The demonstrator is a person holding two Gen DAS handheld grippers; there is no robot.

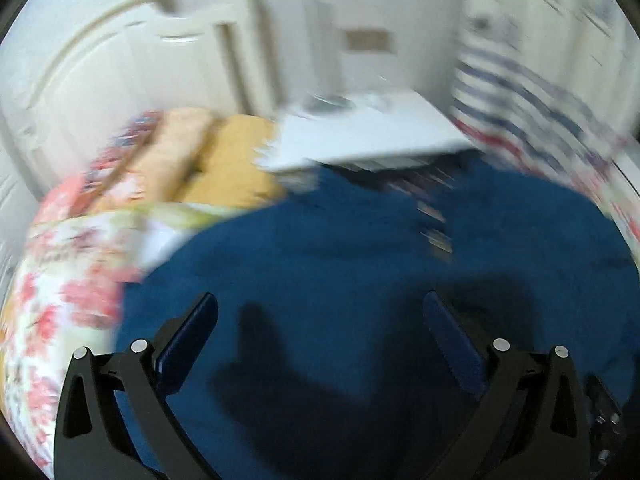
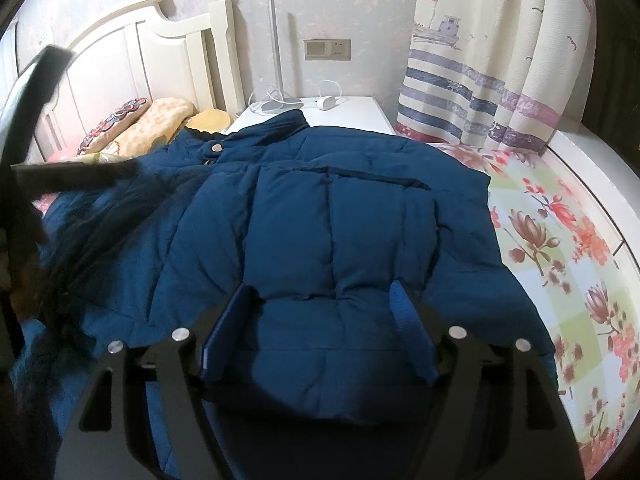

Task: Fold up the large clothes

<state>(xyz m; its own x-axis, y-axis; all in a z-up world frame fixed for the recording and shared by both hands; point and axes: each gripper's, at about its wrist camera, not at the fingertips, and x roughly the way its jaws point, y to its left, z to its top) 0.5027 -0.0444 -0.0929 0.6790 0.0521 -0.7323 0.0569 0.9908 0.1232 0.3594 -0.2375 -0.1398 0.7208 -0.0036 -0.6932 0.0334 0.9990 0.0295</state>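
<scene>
A dark blue padded jacket (image 2: 320,216) lies spread on the bed, collar toward the headboard, one sleeve folded across its front. My right gripper (image 2: 320,292) is partly closed, its two blue pads pressed against either side of the sleeve end (image 2: 324,320), which bulges between them. My left gripper (image 1: 320,304) is open and empty, hovering over the jacket (image 1: 340,260); that view is blurred by motion. In the right wrist view the left gripper's dark frame (image 2: 36,128) shows blurred at the far left.
The flowered bedsheet (image 2: 560,240) shows right of the jacket. Pillows (image 2: 152,124) lie against the white headboard (image 2: 132,48). A white nightstand (image 2: 352,114) with a lamp and cables stands behind the collar. A striped curtain (image 2: 480,80) hangs at the right.
</scene>
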